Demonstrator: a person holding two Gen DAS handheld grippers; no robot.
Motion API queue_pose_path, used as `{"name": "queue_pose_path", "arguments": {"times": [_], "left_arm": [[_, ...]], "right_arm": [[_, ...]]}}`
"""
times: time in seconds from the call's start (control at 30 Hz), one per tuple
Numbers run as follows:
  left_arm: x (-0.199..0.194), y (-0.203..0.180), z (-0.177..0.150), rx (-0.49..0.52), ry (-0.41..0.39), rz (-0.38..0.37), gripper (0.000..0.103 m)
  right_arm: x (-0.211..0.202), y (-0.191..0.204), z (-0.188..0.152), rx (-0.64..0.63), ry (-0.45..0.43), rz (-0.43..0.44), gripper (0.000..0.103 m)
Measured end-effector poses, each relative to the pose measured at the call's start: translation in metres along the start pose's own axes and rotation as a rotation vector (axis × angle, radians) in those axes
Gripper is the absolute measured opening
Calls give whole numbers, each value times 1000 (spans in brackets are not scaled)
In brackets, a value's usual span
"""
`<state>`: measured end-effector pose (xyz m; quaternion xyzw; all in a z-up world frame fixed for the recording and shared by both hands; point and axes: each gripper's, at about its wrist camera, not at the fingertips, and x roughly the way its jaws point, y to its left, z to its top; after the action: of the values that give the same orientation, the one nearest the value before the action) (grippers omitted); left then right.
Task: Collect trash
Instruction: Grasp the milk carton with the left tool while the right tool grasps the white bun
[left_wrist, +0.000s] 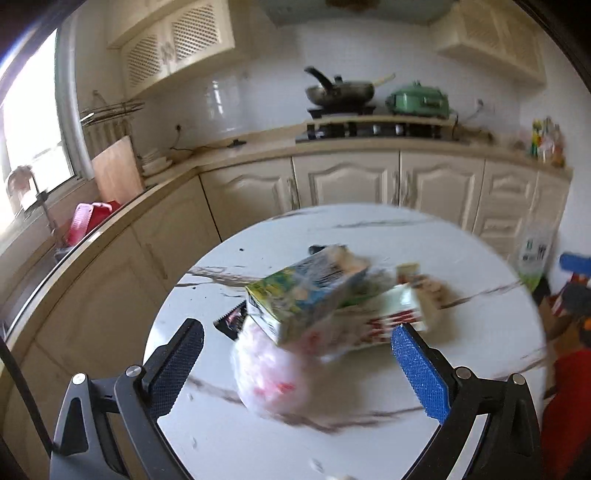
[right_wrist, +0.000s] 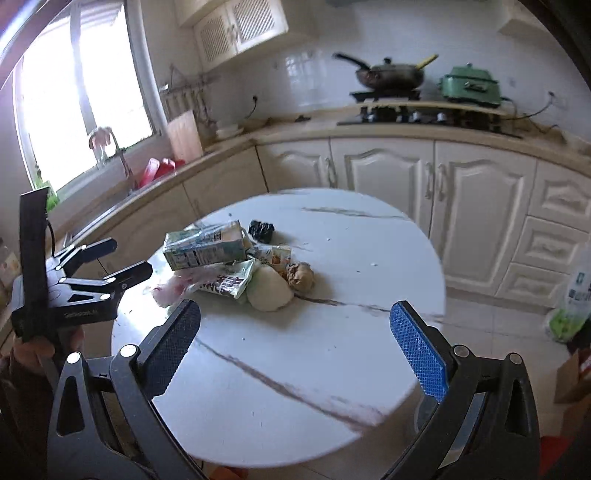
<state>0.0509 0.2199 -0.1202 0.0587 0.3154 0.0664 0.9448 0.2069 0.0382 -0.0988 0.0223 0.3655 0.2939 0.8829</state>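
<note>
1. White marble-patterned round table (right_wrist: 332, 229), dark-veined top; it lies under and ahead of both tongs.
2. Left gripper (left_wrist: 295, 363), black frame with blue ribbed pads: fingers spread wide, nothing between them, poised just short of the trash pile. In the right wrist view it shows at the table's left edge (right_wrist: 114, 258), beside the pile.
3. Crumpled pink-and-white plastic bag (left_wrist: 266, 373), blurred, lying on the table between the left gripper's fingers and nearest to them.
4. Black sawtooth-edged snack wrapper (left_wrist: 232, 321), flat on the table just ahead of the left finger, partly under the carton.
5. Green-and-blue printed drink carton (right_wrist: 205, 247), lying on its side atop the pile; straight ahead of the left gripper (left_wrist: 306, 295), ahead and left of the right one.
6. Red-and-white printed flat packet (left_wrist: 391, 321), under the carton, just beyond the left gripper's right finger.
7. Small black crumpled wrapper (right_wrist: 261, 230), on the table just behind the carton.
8. Pale rounded bag (right_wrist: 269, 291) and brown crumpled paper ball (right_wrist: 301, 277), touching, at the pile's right end.
9. Right gripper (right_wrist: 295, 343), same build: fingers spread wide, empty, held back from the pile, which lies ahead and slightly left.
</note>
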Motion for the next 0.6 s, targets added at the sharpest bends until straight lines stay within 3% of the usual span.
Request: {"name": "queue_pose_path", "arguments": {"times": [0.1,0.23,0.33,0.37,0.4,0.47,0.53,0.6], "left_arm": [[18,8,-3,52,31,-31,100],[37,7,0,140,38,28,100],[49,-3,-1,155,58,14,98],[52,-1,-4,158,70,22,94],[54,-3,-7,164,81,14,80],[56,-4,-6,150,87,-7,72],[45,-1,-12,118,68,-39,56],[37,4,-17,71,58,-50,51]], "right_arm": [[27,1,6,-15,41,5,103],[55,-2,7,-18,92,-3,103],[75,-2,7,-25,123,-16,103],[80,-2,7,-30,132,-18,103],[87,-3,7,-38,144,-31,103],[95,-1,6,-61,164,-53,103],[103,2,5,-94,182,-74,103],[108,6,3,-117,194,-66,103]]}}
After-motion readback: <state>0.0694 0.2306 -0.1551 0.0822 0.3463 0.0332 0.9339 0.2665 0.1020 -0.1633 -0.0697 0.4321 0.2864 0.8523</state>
